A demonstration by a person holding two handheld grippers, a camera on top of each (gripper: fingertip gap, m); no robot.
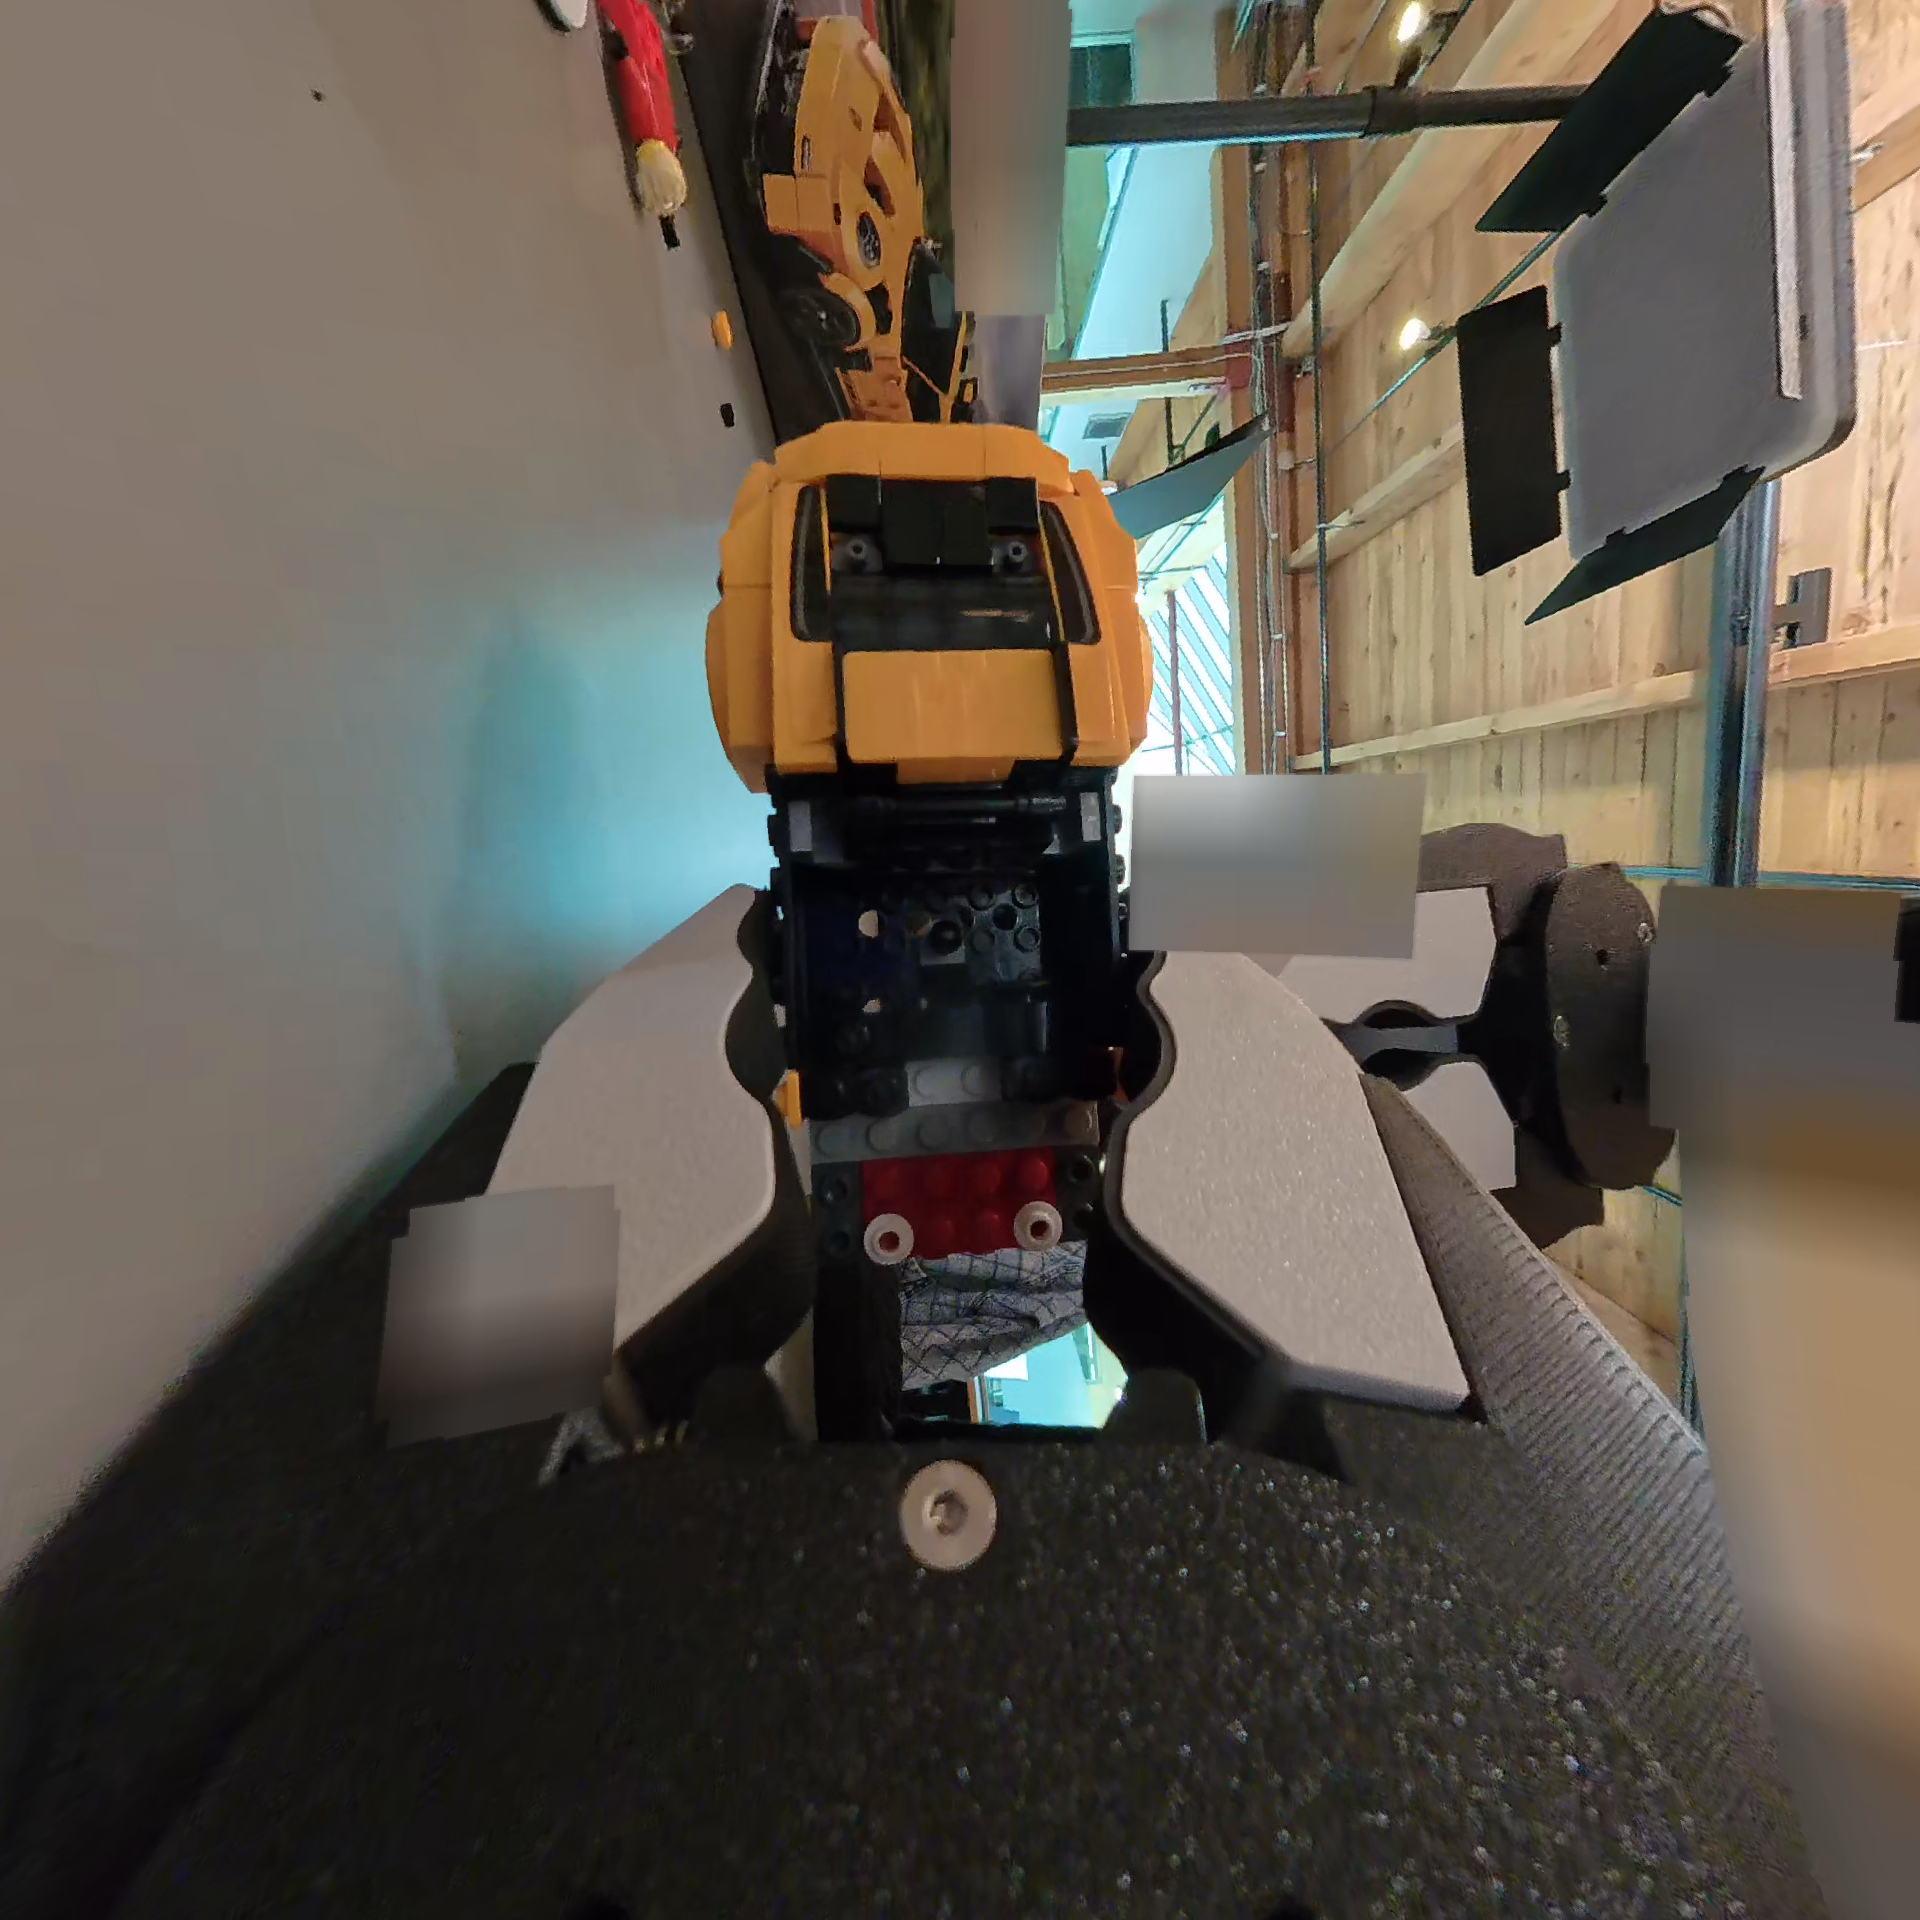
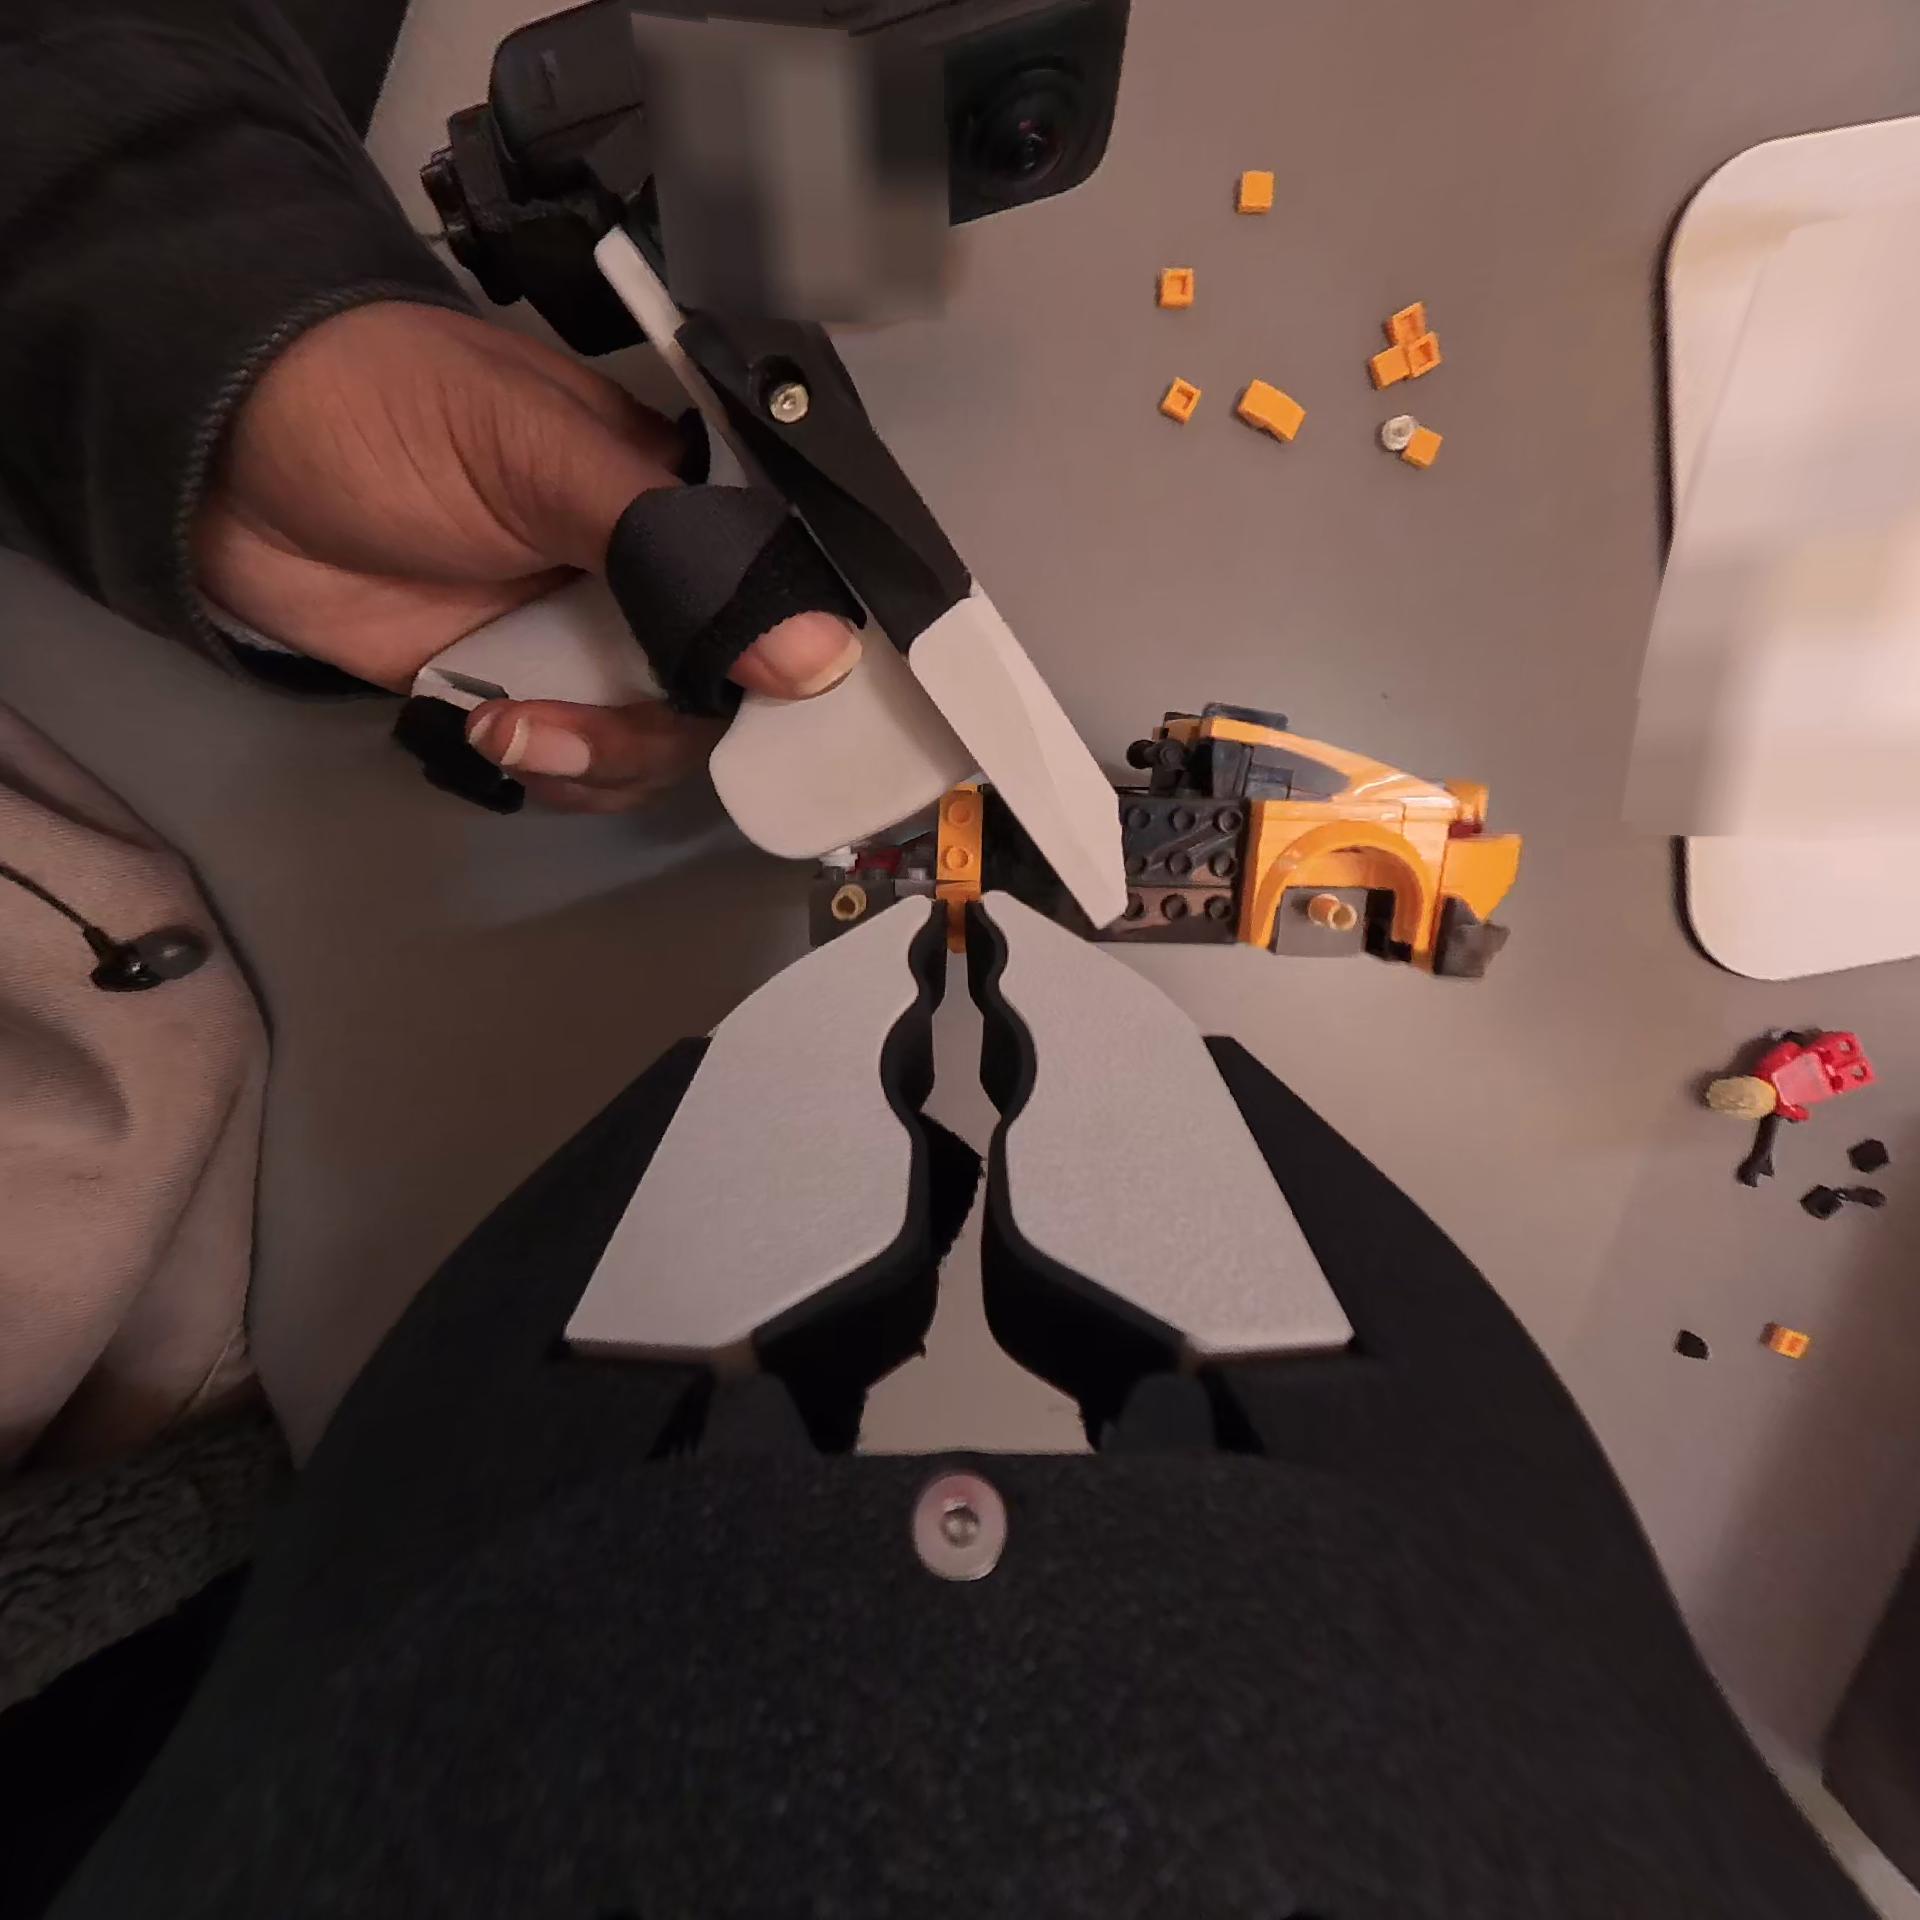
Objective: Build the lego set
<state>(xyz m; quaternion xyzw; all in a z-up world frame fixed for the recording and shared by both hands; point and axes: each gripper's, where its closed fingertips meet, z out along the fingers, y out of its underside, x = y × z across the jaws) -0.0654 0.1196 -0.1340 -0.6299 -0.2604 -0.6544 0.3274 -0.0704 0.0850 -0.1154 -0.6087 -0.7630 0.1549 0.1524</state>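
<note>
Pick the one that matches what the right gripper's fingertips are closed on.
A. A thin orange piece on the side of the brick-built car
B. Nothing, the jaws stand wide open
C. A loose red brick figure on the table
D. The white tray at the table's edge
A. The right gripper has its pads nearly together on a thin orange piece of the orange and black brick car, which the left gripper holds.

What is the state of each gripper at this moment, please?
Left gripper: closed on the partly built yellow and black brick car, fingers against its sides.
Right gripper: closed on a small yellow brick piece on that car's side.
</note>
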